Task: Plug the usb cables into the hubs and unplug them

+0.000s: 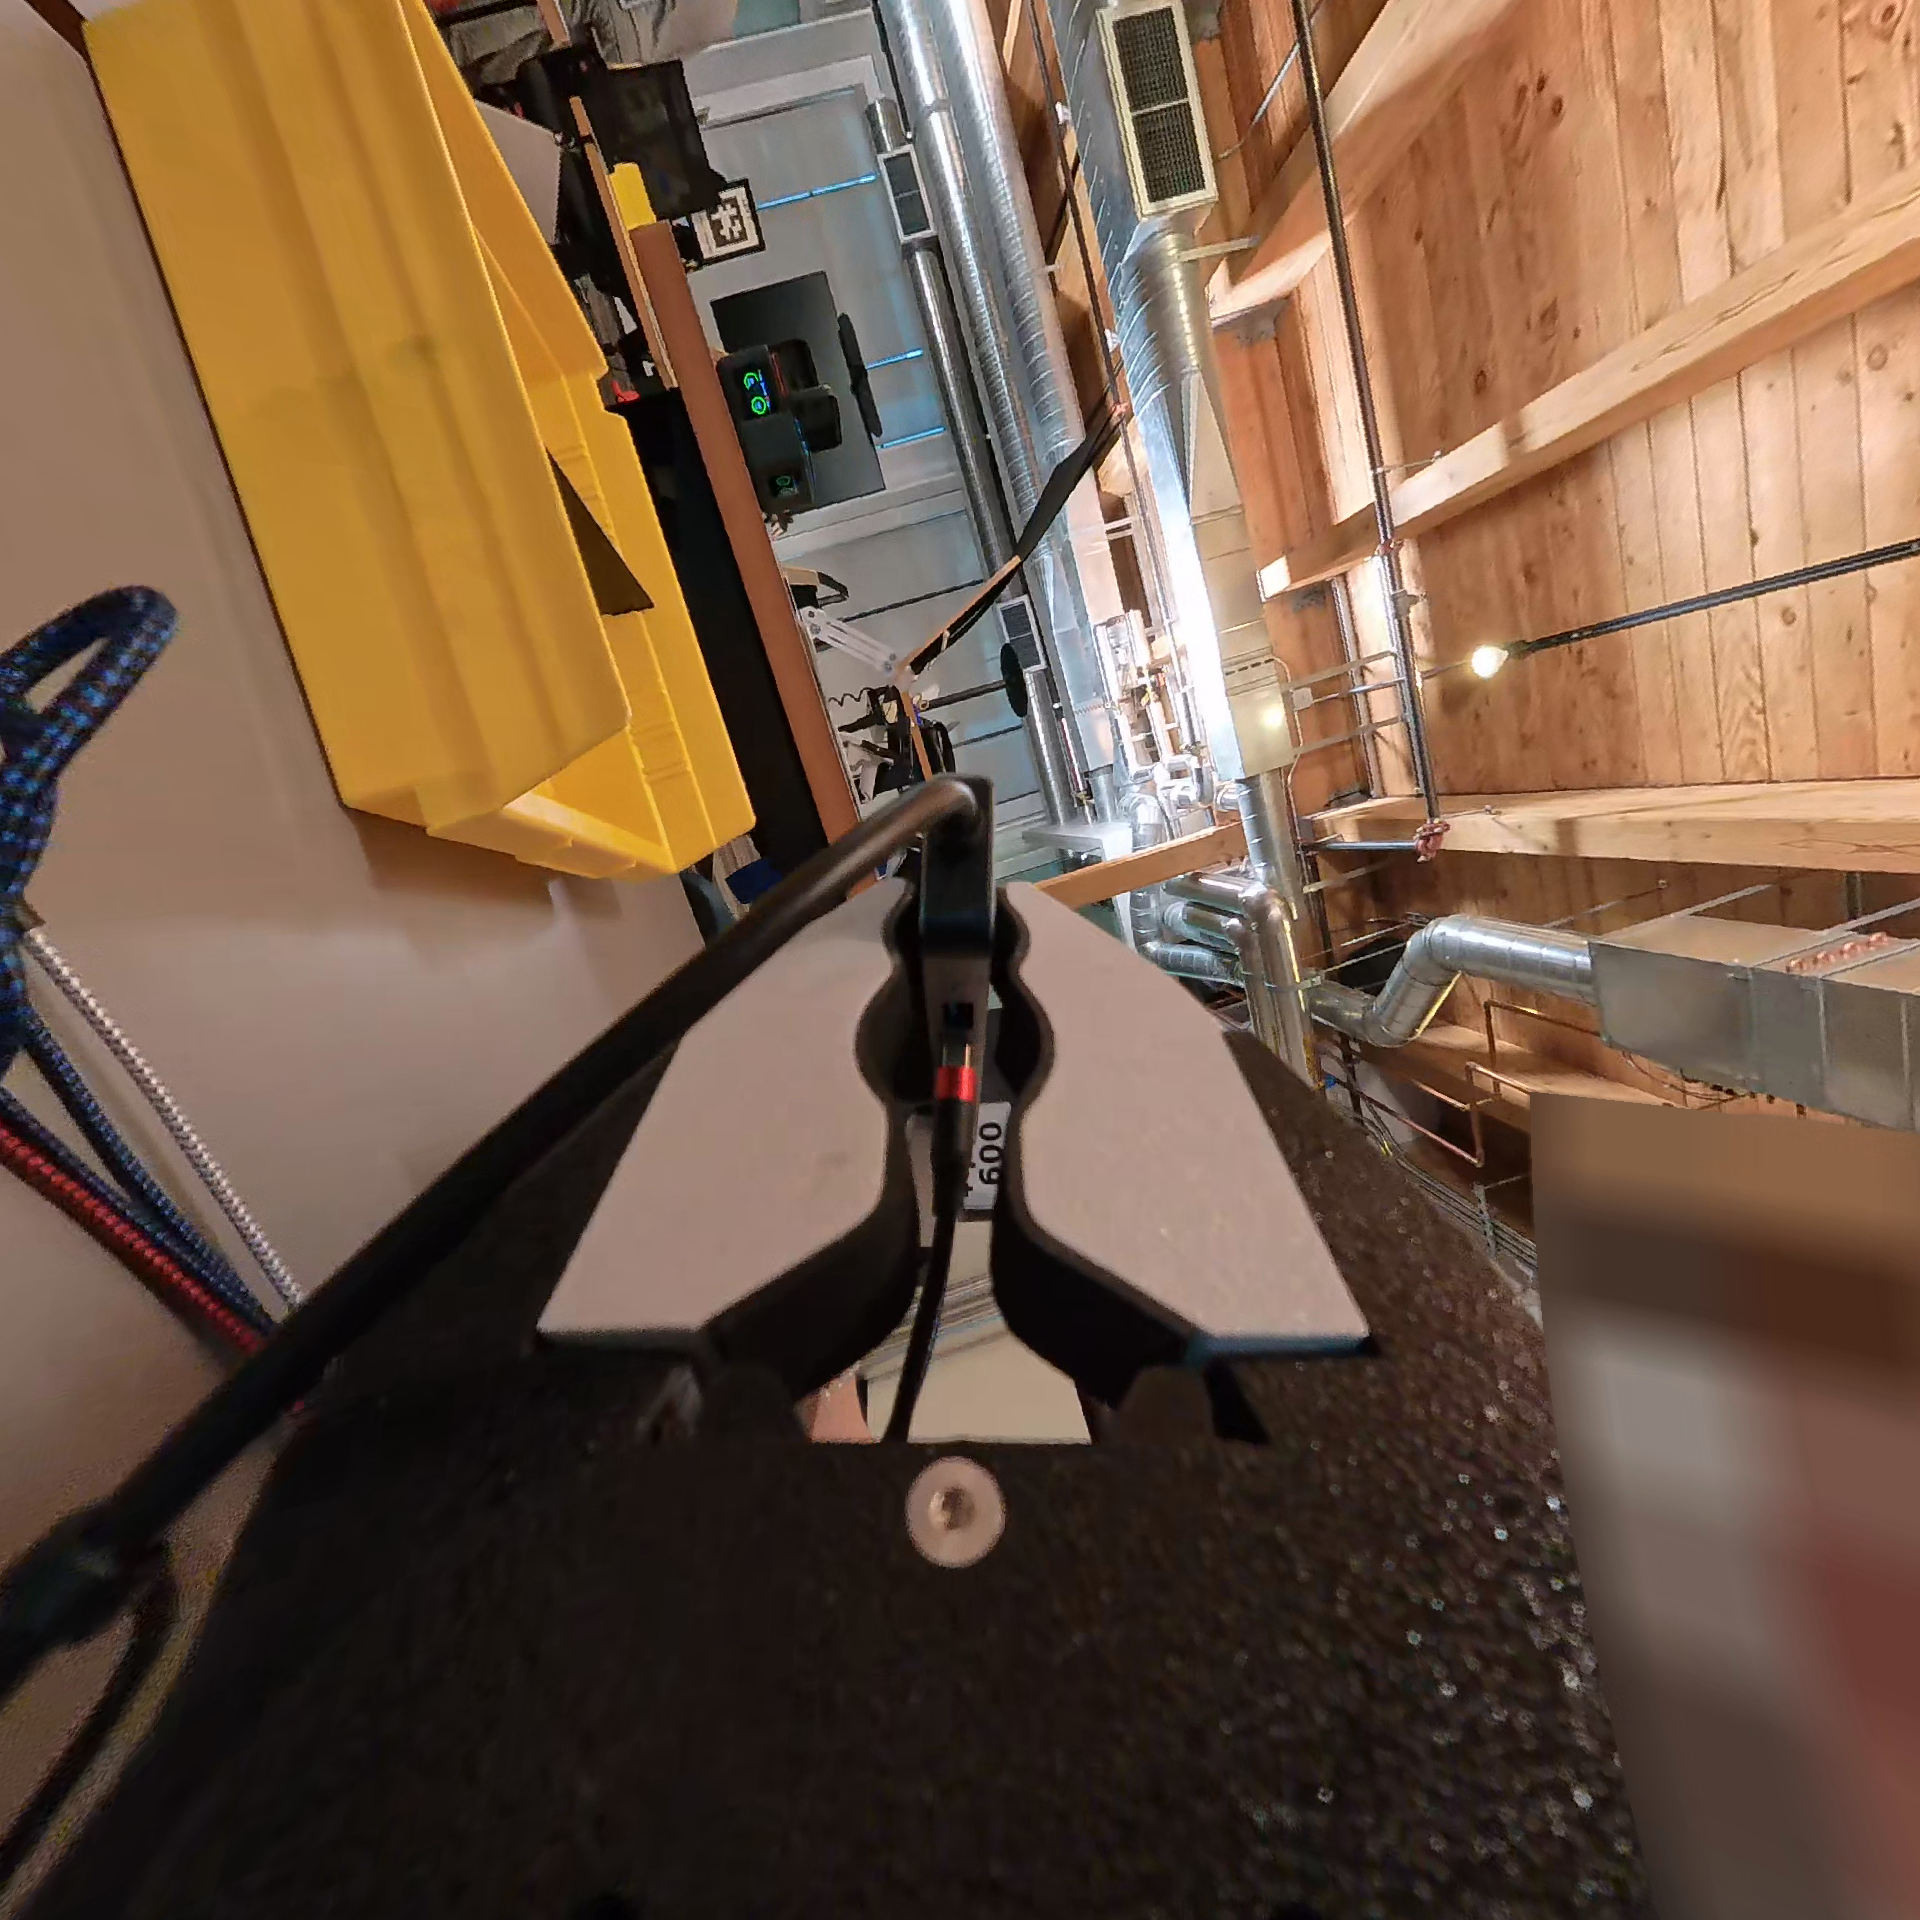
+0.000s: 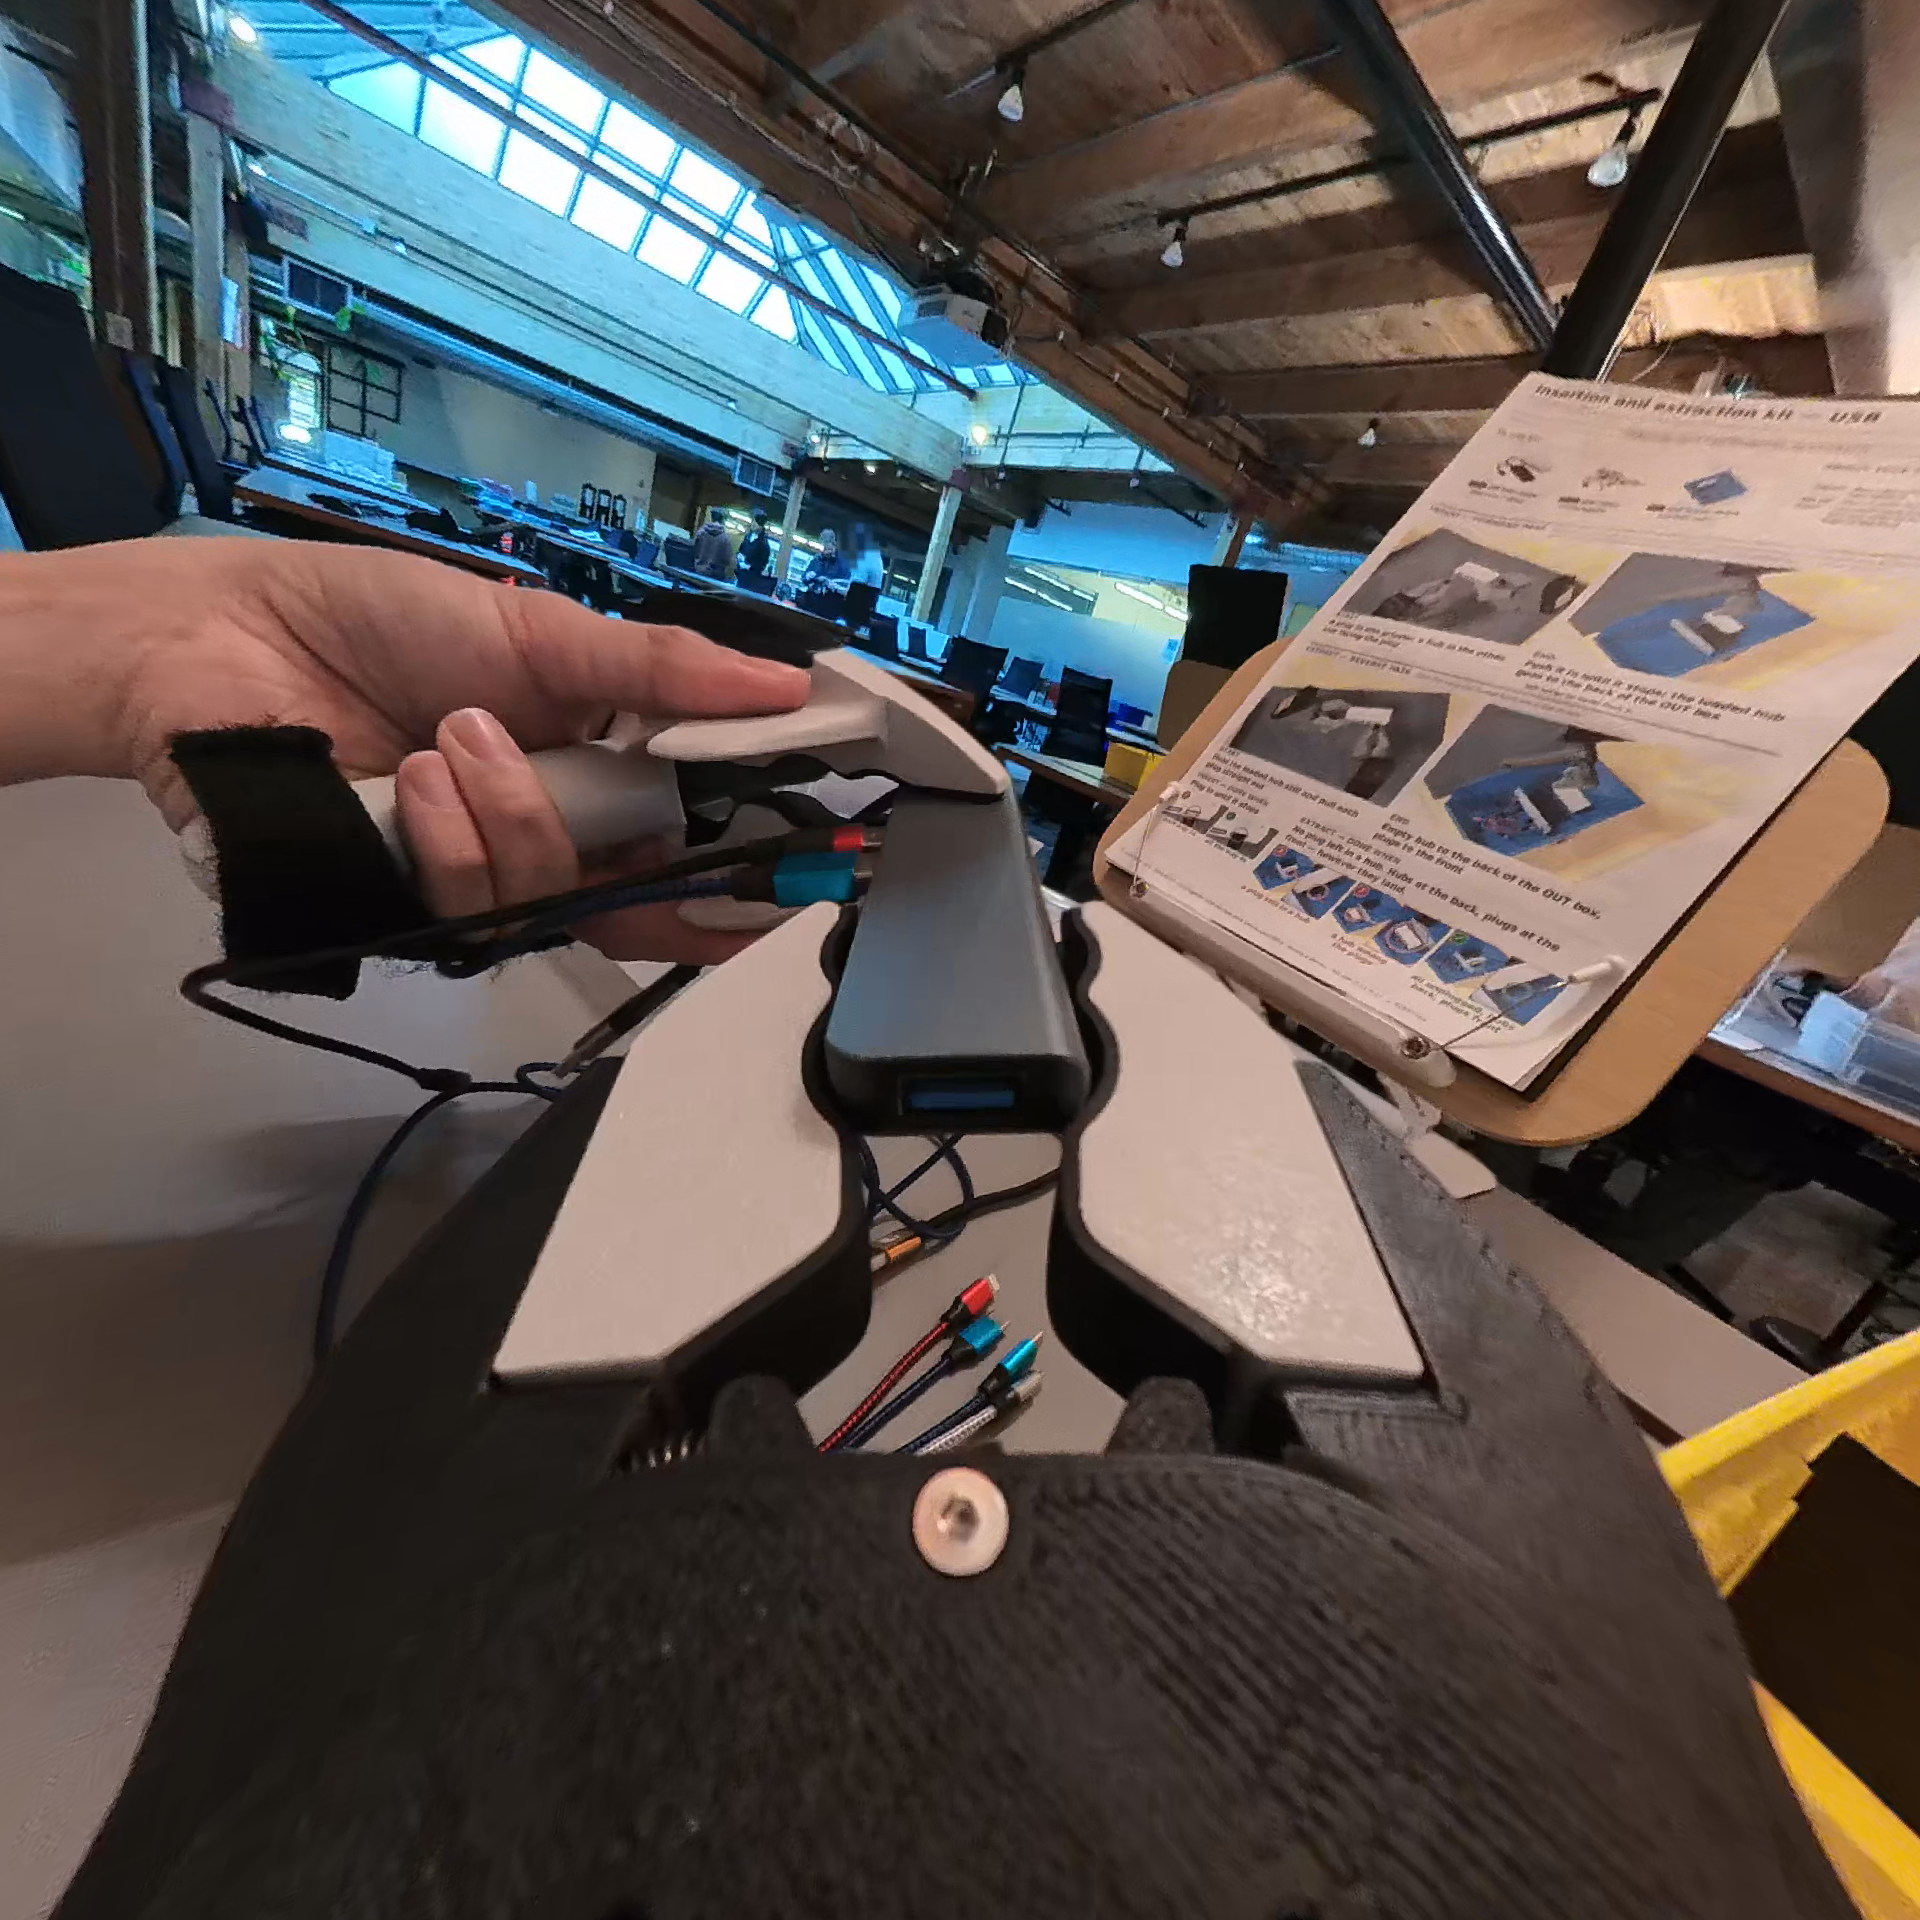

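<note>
Left gripper: the left gripper point(image 1: 956, 935) is clamped on the far end of the hub point(image 1: 954, 883), where a black lead leaves it and bends away to the left. In the right wrist view a hand point(image 2: 416, 717) holds this gripper point(image 2: 883, 748) from the left.
Plugs in the hub: a red-collared plug point(image 2: 852, 840) and a blue plug point(image 2: 805, 881) sit in the left side of the hub, one above the other, close under the left gripper's fingers.
Hub: a long, dark grey, flat bar point(image 2: 951, 966), held in the air above the table point(image 2: 125, 1091), not resting on it. The near end shows one blue socket, free.
Right gripper: the right gripper point(image 2: 956, 997) is closed on the near end of the hub, one finger on each long side.
Key relation: the long axis of the hub runs straight away from the right gripper toward the left gripper. The plugs point out sideways to the left, so I judge that they must be pulled to the left, across this axis.
Nearer gripper: the left one is nearer to the plugs.
Spare cables: loose braided cables point(image 2: 966, 1351) lie on the table below the hub.
</note>
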